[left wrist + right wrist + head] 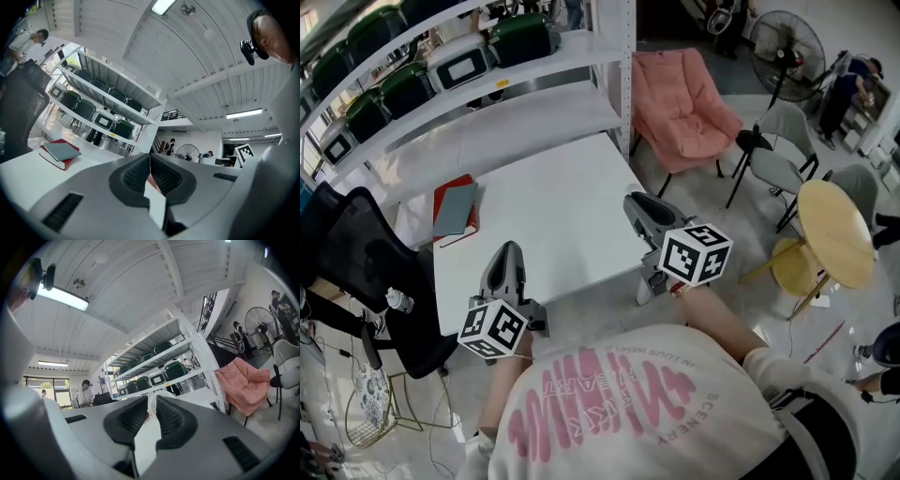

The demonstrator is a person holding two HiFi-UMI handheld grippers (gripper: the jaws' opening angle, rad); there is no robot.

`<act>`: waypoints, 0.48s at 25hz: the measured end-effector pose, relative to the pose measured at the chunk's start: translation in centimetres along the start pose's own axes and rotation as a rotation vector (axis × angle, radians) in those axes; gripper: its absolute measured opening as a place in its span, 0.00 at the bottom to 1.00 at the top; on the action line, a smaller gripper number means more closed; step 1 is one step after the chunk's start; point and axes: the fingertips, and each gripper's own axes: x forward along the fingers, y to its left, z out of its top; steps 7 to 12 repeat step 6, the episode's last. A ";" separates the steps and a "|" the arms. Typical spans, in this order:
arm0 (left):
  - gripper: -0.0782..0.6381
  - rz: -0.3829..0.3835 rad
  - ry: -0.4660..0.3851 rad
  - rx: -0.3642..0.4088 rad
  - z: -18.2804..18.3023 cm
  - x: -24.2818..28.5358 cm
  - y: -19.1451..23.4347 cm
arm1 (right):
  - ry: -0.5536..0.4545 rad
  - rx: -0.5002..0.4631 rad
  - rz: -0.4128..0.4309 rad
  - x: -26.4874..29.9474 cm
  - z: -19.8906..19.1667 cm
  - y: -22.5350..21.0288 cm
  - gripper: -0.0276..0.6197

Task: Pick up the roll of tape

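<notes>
– Grey ribbed pads on the right gripper [152, 397]: what sits between them?
– A white roll of tape [151, 406], standing on edge near the pad tips. The jaws are narrow and pinch it from both sides.
– And the left gripper [150, 158]?
– Its 2 pads meet at the tips and hold nothing.
– Where are they?
– In the head view both point level over the white rectangular table [553, 197]. The left gripper is over the table's near left part and the right gripper is at its right edge. I cannot tell whether the tape touches the tabletop.
– Further out?
– A red book [450, 187] lies at the table's far left corner with a grey book [456, 208] on it. Behind the table is white metal shelving [534, 89] with dark green cases, and a pink padded chair [684, 103] stands to the shelving's right.
</notes>
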 end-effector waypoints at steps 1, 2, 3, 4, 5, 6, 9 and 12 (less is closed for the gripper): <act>0.14 -0.001 0.000 0.000 0.0 0.0 0.0 | 0.000 -0.001 -0.002 0.0 0.0 0.0 0.15; 0.14 -0.001 0.001 0.000 0.0 0.1 0.1 | -0.001 -0.002 -0.003 0.1 0.0 -0.1 0.15; 0.14 0.000 0.002 -0.001 -0.1 0.1 0.1 | 0.000 -0.002 -0.004 0.1 0.0 -0.1 0.15; 0.14 0.001 0.004 -0.002 -0.2 0.1 0.2 | 0.000 -0.002 -0.006 0.1 -0.1 -0.2 0.15; 0.14 0.002 0.007 -0.003 -0.2 0.1 0.3 | 0.001 -0.002 -0.007 0.1 -0.2 -0.3 0.15; 0.14 0.003 0.009 -0.004 -0.3 0.1 0.4 | 0.002 -0.002 -0.009 0.1 -0.3 -0.3 0.15; 0.14 0.003 0.009 -0.004 -0.3 0.1 0.4 | 0.002 -0.002 -0.009 0.1 -0.3 -0.3 0.15; 0.14 0.003 0.009 -0.004 -0.3 0.1 0.4 | 0.002 -0.002 -0.009 0.1 -0.3 -0.3 0.15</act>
